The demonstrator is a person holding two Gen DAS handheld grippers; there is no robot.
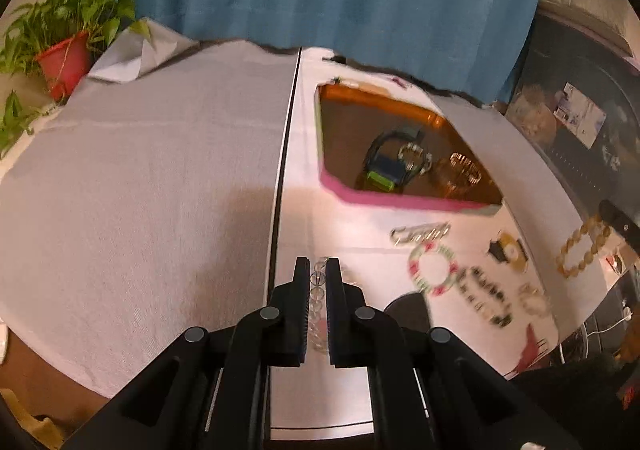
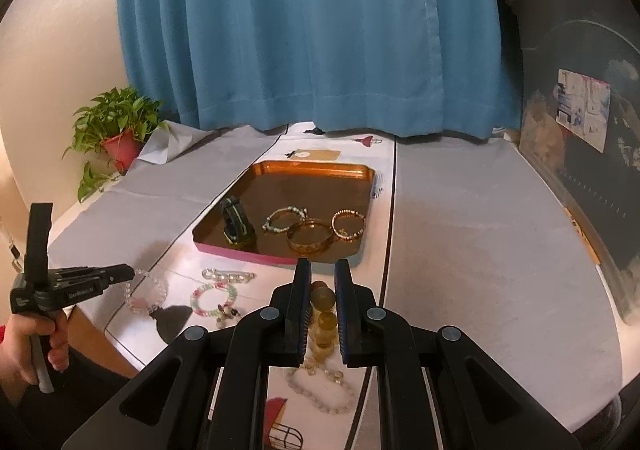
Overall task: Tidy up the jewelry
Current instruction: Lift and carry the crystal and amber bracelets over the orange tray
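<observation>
Amber beads [image 2: 323, 312] sit nearest the right lens, strung lengthwise between the right gripper's [image 2: 322, 270] fingers, which are narrowed to a slim gap on them; it seems to grip that chunky bracelet, though whether the pads truly press it is hard to tell at this angle. Its long axis runs straight ahead along the fingers, toward the tray [image 2: 256, 255], which lies just beyond the tips with its pink near edge facing them, so the coming move is a short forward carry over that edge. Inside the tray rest a dark watch [image 2: 236, 228], a pale bead bracelet [image 2: 284, 219], a gold bangle [image 2: 310, 242] and a gold bead bracelet [image 2: 348, 224]. The left gripper [image 1: 318, 270] is likewise nearly closed on a clear bead bracelet [image 1: 317, 290] that hangs from its tips; from there the tray lies ahead and to the right, farther off than from the right one. On the cloth [image 2: 480, 250] before the tray remain a pearl chain [image 2: 228, 275], a pink-green bracelet [image 2: 214, 300] and a pale bead strand [image 2: 320, 390]. Small white lettering marks the left gripper's side in the right view; it may read "GenRobot.AI". A sticker on the dark bin [image 2: 584, 118] is illegible.
</observation>
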